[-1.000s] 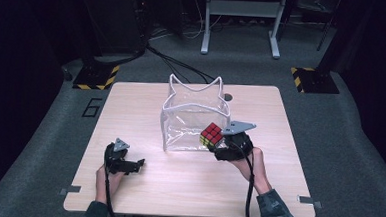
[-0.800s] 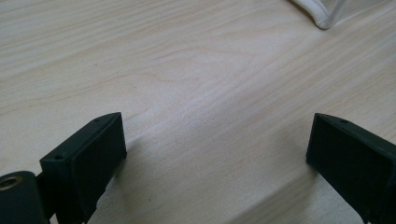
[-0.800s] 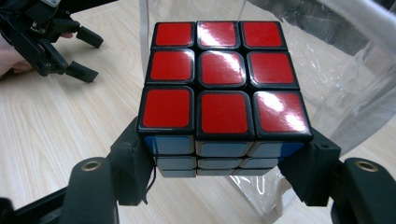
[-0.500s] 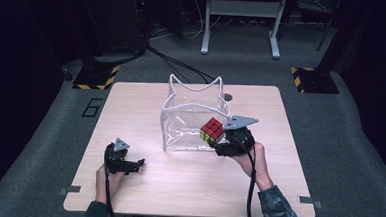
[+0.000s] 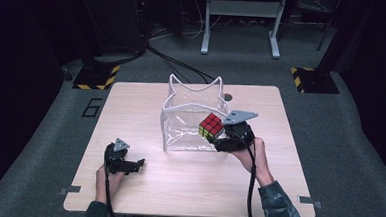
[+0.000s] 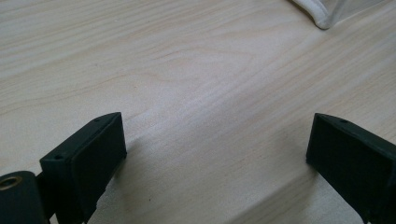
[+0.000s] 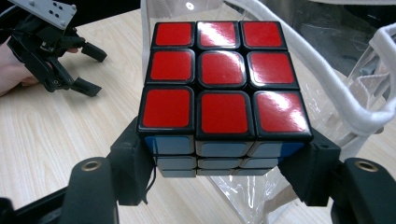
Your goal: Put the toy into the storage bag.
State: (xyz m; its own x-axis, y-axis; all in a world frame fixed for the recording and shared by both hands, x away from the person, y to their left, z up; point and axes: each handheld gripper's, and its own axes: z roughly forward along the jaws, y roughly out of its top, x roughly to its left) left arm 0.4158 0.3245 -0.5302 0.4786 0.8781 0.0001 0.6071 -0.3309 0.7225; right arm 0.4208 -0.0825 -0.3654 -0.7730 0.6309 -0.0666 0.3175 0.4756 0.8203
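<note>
Red squares face up on the one colourful plastic puzzle cube [image 5: 211,126] that your right tool [image 5: 223,138] is pinching, its two black jaws pressed against opposite sides of the cube, as the right gripper view shows [image 7: 224,88]. In the high view the cube sits at the right-hand wall of the single clear plastic bag with white trim [image 5: 190,116], which stands open-mouthed in the middle of the pale wooden table [image 5: 141,196]. The bag's white edging and clear wall lie just behind and beside the cube, so that side of the bag is what stands closest in the way.

Your left tool [image 5: 137,164] rests low at the near left part of the table, well apart from the bag, with its jaws spread and nothing between them; the left gripper view looks over bare wood grain [image 6: 196,84] to a corner of the bag [image 6: 327,14].

Count: one cube, one bag, two tools. Around the table lie grey carpet, dark cables and two yellow-and-black striped floor blocks [image 5: 97,76].
</note>
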